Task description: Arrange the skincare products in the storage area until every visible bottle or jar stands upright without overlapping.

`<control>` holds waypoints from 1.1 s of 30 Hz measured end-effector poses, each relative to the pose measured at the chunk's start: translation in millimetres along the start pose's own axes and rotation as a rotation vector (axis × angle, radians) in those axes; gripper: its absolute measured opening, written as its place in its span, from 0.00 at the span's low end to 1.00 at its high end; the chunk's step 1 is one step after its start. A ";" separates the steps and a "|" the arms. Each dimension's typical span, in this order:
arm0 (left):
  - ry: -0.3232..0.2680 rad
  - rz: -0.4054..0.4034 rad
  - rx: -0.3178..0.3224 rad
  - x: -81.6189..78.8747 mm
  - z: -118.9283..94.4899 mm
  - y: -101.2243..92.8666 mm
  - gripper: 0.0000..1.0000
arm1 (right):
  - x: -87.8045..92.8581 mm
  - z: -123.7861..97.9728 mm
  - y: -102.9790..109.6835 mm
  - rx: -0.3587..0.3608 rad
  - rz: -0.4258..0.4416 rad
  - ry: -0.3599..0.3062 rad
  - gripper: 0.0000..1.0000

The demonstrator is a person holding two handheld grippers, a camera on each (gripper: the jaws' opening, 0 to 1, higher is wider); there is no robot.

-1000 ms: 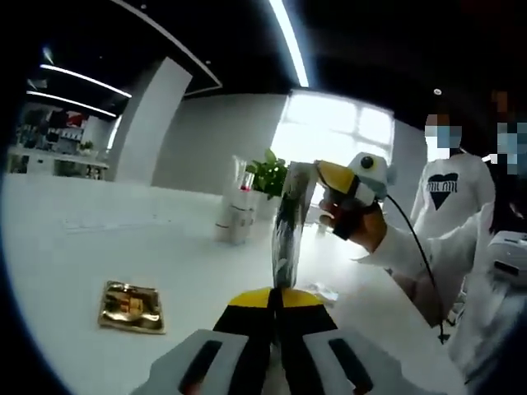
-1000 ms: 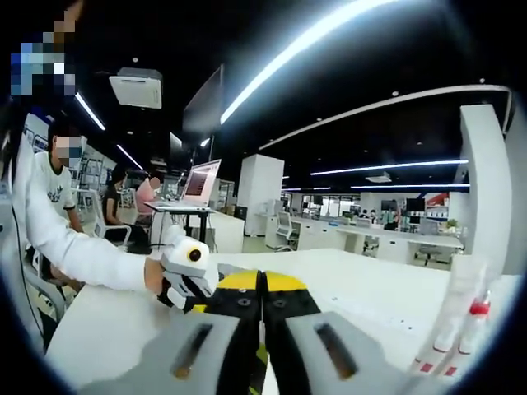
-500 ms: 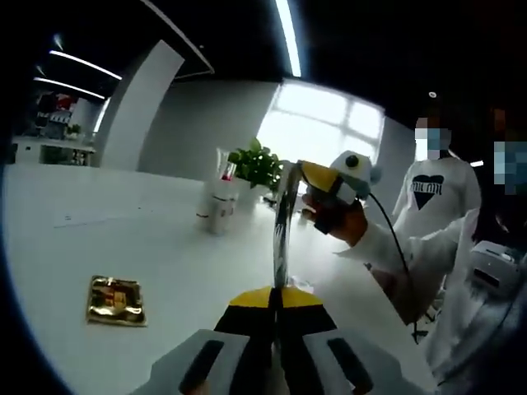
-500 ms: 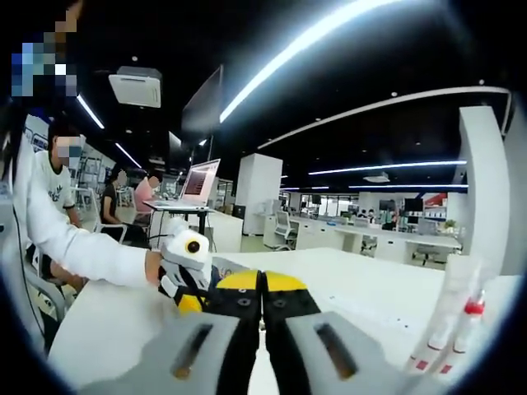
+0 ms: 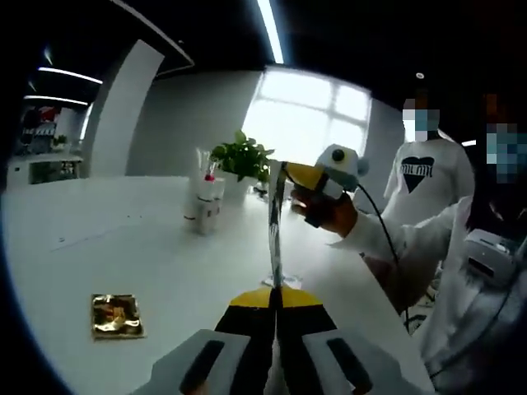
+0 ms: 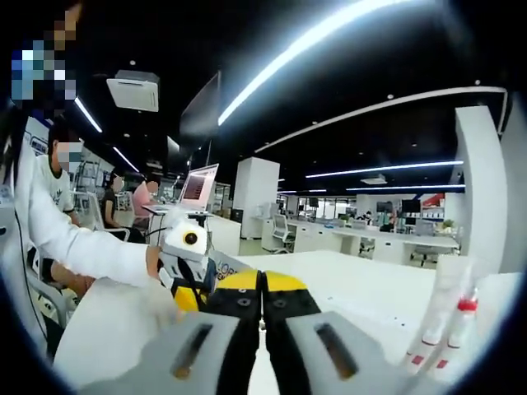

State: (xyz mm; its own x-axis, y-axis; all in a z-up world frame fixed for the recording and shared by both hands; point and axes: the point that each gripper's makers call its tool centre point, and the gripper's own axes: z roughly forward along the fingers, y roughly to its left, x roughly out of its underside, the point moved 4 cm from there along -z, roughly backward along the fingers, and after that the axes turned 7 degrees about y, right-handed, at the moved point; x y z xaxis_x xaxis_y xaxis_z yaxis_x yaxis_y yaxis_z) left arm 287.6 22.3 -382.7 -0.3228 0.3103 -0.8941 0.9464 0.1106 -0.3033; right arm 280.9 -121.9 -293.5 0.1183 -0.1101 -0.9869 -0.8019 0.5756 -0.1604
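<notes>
A thin silvery sachet (image 5: 274, 230) stands edge-on above the white table (image 5: 107, 247), stretched between both grippers. My left gripper (image 5: 276, 300) is shut on its lower end. The right gripper (image 5: 286, 171), held in a hand, pinches its upper end. In the right gripper view my right gripper (image 6: 262, 284) is shut, with the left gripper (image 6: 190, 297) close beside it on the left. A gold sachet (image 5: 115, 316) lies flat on the table to the left. Two white tubes with red caps (image 5: 204, 207) stand upright further back, and the tubes (image 6: 445, 318) also stand at the right.
A potted green plant (image 5: 241, 158) stands behind the tubes near the bright window. Two people in white (image 5: 428, 206) stand at the table's right side. A white-sleeved arm (image 6: 78, 251) reaches in from the left, with office desks behind.
The silvery sachet has turned more edge-on between the two shut grippers. The left camera has swung, so the gold sachet and the tubes sit further left. The left gripper rose slightly in the right gripper view.
</notes>
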 end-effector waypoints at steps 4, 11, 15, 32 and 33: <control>0.003 0.019 0.009 -1.9 -1.6 -5.0 0.00 | -3.5 -4.0 2.1 -0.009 -0.011 -0.014 0.00; 0.023 0.075 0.023 -4.9 0.2 -18.5 0.00 | -6.4 -12.6 2.7 -0.030 -0.009 -0.034 0.00; 0.024 0.092 0.034 -6.5 1.0 -22.4 0.00 | -8.2 -15.1 2.8 -0.029 -0.003 -0.036 0.00; 0.048 0.165 0.057 -11.1 1.2 -34.6 0.00 | -19.3 -29.1 0.3 -0.080 0.102 -0.132 0.36; 0.046 0.165 0.058 -11.9 0.4 -34.3 0.00 | -18.2 -30.0 -0.2 -0.079 0.103 -0.131 0.36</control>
State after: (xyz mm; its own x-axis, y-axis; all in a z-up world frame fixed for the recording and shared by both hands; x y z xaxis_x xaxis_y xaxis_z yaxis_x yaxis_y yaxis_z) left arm 259.0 14.4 -361.8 -0.1619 0.3627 -0.9177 0.9848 0.0004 -0.1736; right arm 261.3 -144.3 -275.0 0.1045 0.0555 -0.9930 -0.8568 0.5119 -0.0616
